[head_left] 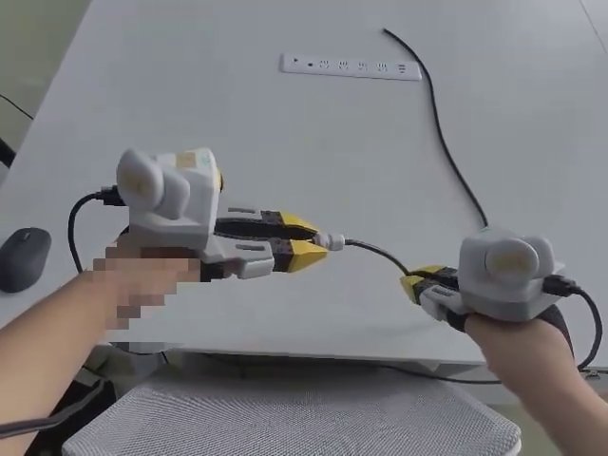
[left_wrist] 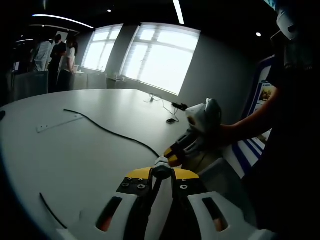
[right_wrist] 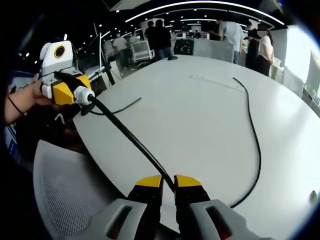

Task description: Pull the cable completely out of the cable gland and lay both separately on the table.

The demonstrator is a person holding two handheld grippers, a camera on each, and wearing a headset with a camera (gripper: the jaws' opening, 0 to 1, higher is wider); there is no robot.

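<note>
Both grippers hover above the front edge of the white table [head_left: 313,161]. My left gripper [head_left: 318,243] is shut on a small white cable gland [head_left: 332,241], which sits pinched between the yellow jaw tips [left_wrist: 161,170]. A thin black cable [head_left: 375,251] runs out of the gland, taut across the gap, to my right gripper [head_left: 410,283], which is shut on it. In the right gripper view the cable [right_wrist: 127,134] stretches from my yellow tips [right_wrist: 168,182] up to the gland [right_wrist: 84,95] held in the other gripper [right_wrist: 65,85].
A white power strip [head_left: 351,66] lies at the table's far side, its black cord [head_left: 446,142] trailing toward the right front. A dark mouse [head_left: 23,256] rests at the left edge. A grey mesh chair [head_left: 285,418] stands below the table front. People stand in the background.
</note>
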